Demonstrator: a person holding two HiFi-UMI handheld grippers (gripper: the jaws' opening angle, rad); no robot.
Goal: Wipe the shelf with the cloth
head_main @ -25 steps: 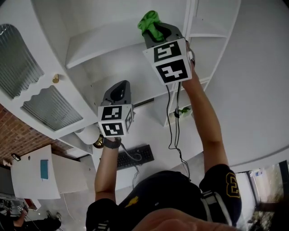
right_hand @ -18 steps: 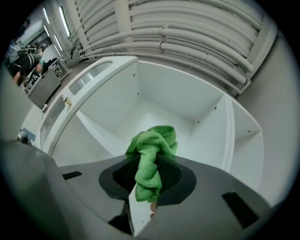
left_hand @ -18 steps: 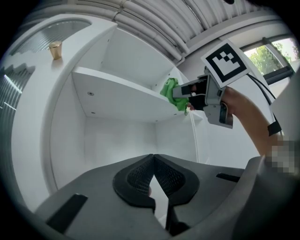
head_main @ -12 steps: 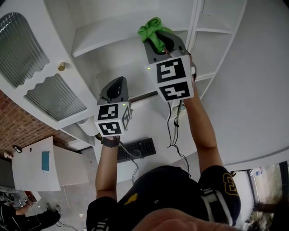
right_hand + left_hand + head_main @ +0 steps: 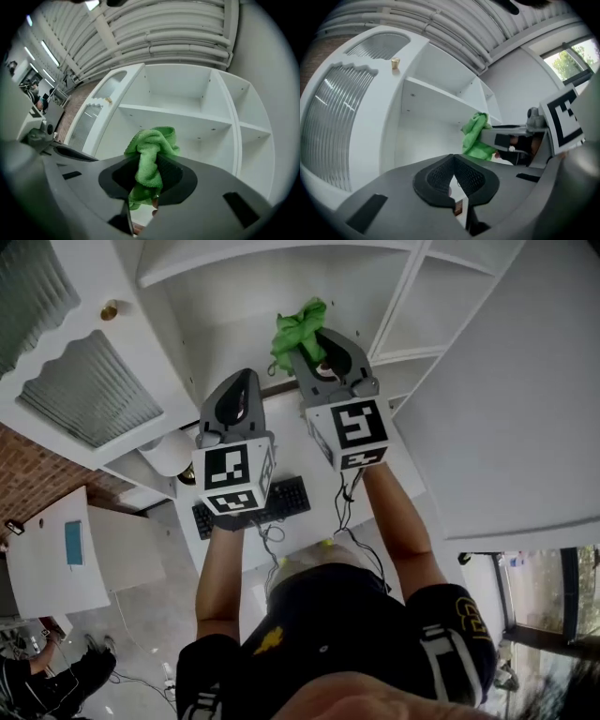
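Note:
In the head view my right gripper point(image 5: 312, 345) is shut on a bunched green cloth point(image 5: 298, 327), held up in front of the white shelf unit, below its upper shelf board point(image 5: 234, 251). The right gripper view has the cloth point(image 5: 153, 151) pinched between the pads, its folds spilling over the right gripper point(image 5: 149, 165), and the shelf board point(image 5: 187, 118) lies beyond without touching it. My left gripper point(image 5: 235, 397) hangs just left of the right one, shut and empty. From the left gripper point(image 5: 452, 158), the cloth point(image 5: 476, 137) appears to the right, below the shelf point(image 5: 436, 97).
A ribbed-glass cabinet door point(image 5: 75, 381) with a brass knob point(image 5: 110, 310) flanks the shelves on the left. Narrower side compartments point(image 5: 441, 296) lie to the right. Below are a black keyboard point(image 5: 281, 502) on a desk, a white round object point(image 5: 169, 452) and hanging cables point(image 5: 347, 512).
Both grippers have dropped lower and drawn close together, side by side. The cloth has come down away from the shelf board, still in the right gripper.

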